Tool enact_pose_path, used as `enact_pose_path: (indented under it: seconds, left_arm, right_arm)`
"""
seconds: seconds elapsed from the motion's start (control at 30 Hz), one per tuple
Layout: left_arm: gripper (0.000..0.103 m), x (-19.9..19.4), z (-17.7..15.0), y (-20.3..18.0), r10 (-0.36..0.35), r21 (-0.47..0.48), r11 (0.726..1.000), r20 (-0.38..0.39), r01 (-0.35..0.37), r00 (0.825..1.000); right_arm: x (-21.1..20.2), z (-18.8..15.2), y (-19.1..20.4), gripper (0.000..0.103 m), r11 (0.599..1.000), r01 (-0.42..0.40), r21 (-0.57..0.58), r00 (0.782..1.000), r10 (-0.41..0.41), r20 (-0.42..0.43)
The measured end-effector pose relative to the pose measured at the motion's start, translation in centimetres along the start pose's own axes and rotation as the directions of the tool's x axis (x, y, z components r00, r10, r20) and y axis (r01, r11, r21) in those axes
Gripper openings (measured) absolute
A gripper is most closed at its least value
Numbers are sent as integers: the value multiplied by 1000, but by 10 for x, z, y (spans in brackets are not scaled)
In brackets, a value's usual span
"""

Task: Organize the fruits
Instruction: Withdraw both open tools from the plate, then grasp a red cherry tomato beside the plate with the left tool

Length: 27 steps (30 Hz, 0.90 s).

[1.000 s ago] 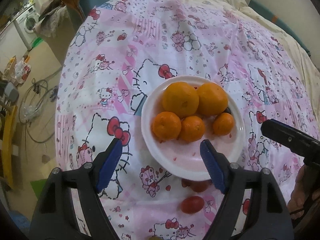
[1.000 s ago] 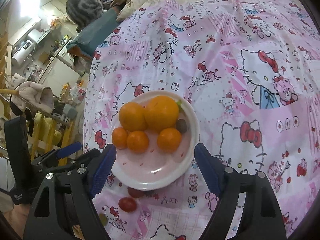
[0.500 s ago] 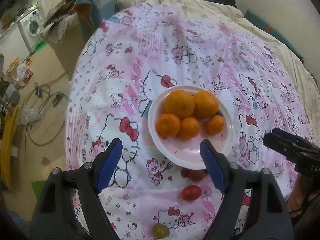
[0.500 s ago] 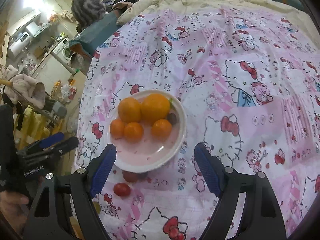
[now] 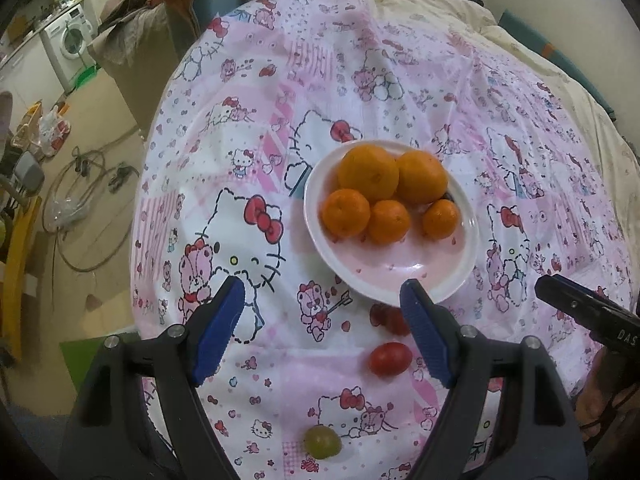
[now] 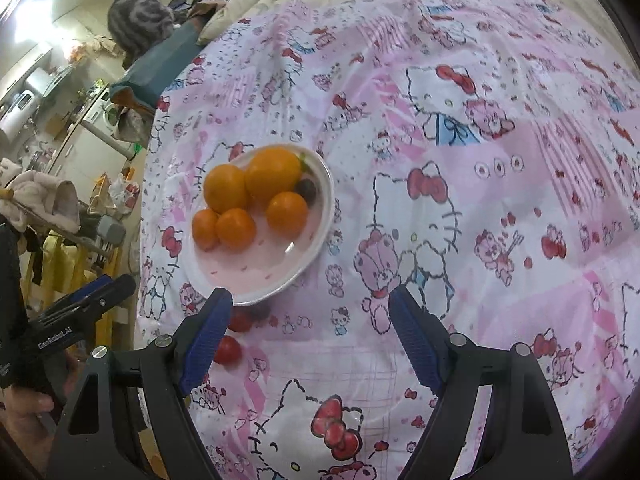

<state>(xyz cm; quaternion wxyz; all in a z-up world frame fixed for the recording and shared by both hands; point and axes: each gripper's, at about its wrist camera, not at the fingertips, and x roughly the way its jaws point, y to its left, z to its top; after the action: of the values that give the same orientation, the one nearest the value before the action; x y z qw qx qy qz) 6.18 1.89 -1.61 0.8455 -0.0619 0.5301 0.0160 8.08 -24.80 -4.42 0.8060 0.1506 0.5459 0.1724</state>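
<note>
A white plate holds several oranges and a dark grape; it also shows in the right wrist view. Two red cherry tomatoes lie on the cloth just in front of the plate, one half under its rim. A green grape lies nearer still. My left gripper is open and empty, above the cloth in front of the plate. My right gripper is open and empty, to the right of the plate. The tomatoes sit by its left finger.
The fruit lies on a pink Hello Kitty cloth over a bed. The bed's left edge drops to a floor with cables, a washing machine and clutter. A grey cat sits at the far corner.
Both grippers have drawn back and up from the plate, so it looks smaller and farther. The tomatoes and the green grape have come into fuller view. Both stay open.
</note>
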Motion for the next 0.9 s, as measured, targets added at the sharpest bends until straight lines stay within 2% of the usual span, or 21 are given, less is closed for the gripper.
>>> enact_pose_path:
  seconds: [0.1, 0.2, 0.37, 0.57, 0.63, 0.7, 0.77, 0.83, 0.9]
  left_arm:
    - [77, 7, -5, -1, 11, -3, 1000, -21, -11, 1000]
    - [77, 19, -12, -7, -14, 13, 1000, -76, 16, 997]
    - [77, 45, -28, -31, -33, 82, 995, -189, 49, 981]
    - [75, 70, -40, -59, -8, 163, 985, -234, 47, 972]
    - [72, 75, -41, -66, 10, 188, 982, -239, 36, 971]
    - [59, 80, -43, -71, 28, 210, 977, -243, 24, 970]
    - [52, 84, -44, -75, 43, 226, 974, -250, 15, 967]
    - [50, 86, -45, -78, 41, 232, 972, -255, 20, 966]
    - [34, 86, -47, -81, 24, 238, 970, -258, 40, 966]
  right_arm:
    - [7, -1, -3, 83, 1000, -3, 21, 1000, 3, -16]
    - [12, -1, -3, 83, 1000, 4, 25, 1000, -4, -27]
    - [16, -1, -7, 83, 999, 7, 41, 999, -6, -37]
    - [13, 0, -13, 83, 998, 9, 59, 1000, -7, -31]
    - [12, 0, -15, 83, 998, 6, 66, 1000, -4, -31]
    - [11, 0, -16, 83, 997, 0, 74, 1000, 2, -31]
    - [10, 0, -16, 83, 997, -3, 72, 1000, 5, -30]
    - [10, 0, -15, 83, 998, -4, 66, 1000, 6, -29]
    - [9, 0, -14, 83, 998, -6, 63, 1000, 8, -28]
